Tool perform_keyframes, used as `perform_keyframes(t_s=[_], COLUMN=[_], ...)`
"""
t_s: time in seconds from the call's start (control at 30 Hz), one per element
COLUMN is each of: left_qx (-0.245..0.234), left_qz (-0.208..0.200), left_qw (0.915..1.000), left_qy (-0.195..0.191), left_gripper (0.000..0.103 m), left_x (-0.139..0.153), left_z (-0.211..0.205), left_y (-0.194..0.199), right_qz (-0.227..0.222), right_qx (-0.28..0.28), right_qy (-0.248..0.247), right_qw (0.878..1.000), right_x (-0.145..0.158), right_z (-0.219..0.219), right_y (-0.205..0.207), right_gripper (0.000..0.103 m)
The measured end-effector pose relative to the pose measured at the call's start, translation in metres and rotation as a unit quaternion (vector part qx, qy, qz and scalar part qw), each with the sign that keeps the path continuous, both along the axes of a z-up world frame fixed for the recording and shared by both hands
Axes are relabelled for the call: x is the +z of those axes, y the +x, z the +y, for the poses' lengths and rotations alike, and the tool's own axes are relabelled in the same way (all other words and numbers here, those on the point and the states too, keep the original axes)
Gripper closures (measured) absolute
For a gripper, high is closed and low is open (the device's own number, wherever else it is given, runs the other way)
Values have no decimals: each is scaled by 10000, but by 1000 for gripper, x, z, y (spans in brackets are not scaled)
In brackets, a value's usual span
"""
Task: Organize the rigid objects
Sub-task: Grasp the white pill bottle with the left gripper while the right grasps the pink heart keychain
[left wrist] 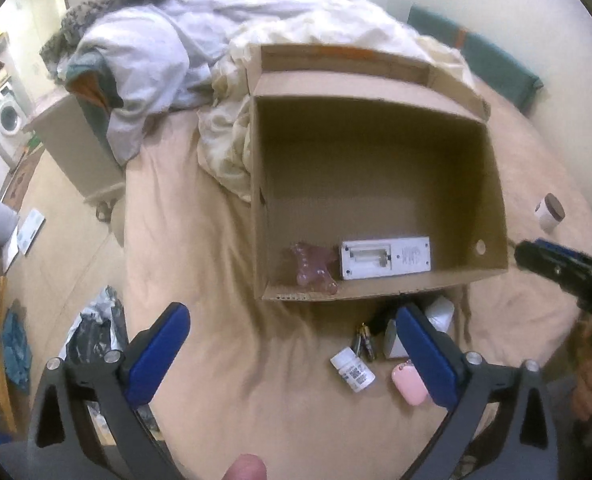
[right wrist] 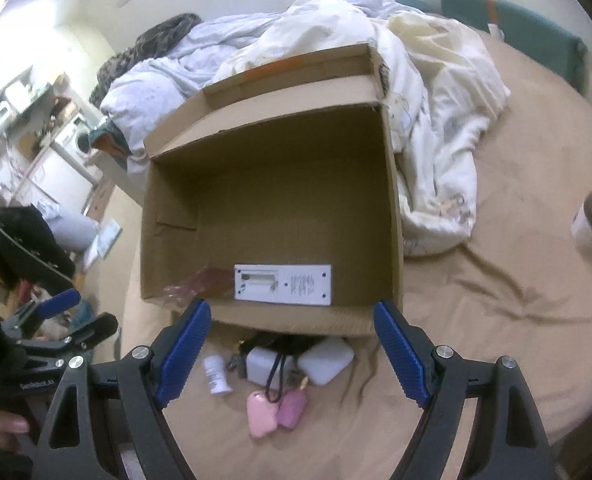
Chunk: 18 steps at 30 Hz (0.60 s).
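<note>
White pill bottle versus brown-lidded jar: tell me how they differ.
The white pill bottle lies on its side near the box; the brown-lidded jar sits apart, far to the right. The bottle is slim with a white cap; the jar is squat with a dark brown lid. Both are white-bodied and rest on the bed sheet.

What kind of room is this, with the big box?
Most likely a bedroom in a small flat: the cardboard box sits on a bed with a rumpled duvet, and a washing machine stands nearby.
</note>
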<state>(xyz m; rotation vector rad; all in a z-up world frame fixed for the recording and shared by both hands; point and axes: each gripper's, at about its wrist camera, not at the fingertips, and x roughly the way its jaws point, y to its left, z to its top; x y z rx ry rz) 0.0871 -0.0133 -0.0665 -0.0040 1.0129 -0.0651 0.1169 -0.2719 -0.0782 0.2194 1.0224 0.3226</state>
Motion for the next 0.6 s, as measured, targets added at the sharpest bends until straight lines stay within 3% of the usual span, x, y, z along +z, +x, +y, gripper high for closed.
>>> perform_keyframes(t_s=[0.13,0.3,0.43,0.6], left_qx=[81,119,304,391], left_qz=[-57,177,192,356], left_qw=[10000,9998,9983,9981], left_qy=[11,34,469,324], left_gripper=[1,0,0,1], left_x=[-4,-17,-30,-42], left_z=[3,1,1,8], left_y=[-5,-1,3,11], right_qz=[133,124,123,434], right_qx=[-85,-350,-455,-559], right_qy=[21,83,-122,-376], right_qw=[9999,9993,9988,9968], right_x=[-7,-13,-19,-30], right_z=[-2,-7,-9,-7], right_y=[-13,-21,-11,2], right_gripper=[0,0,0,0])
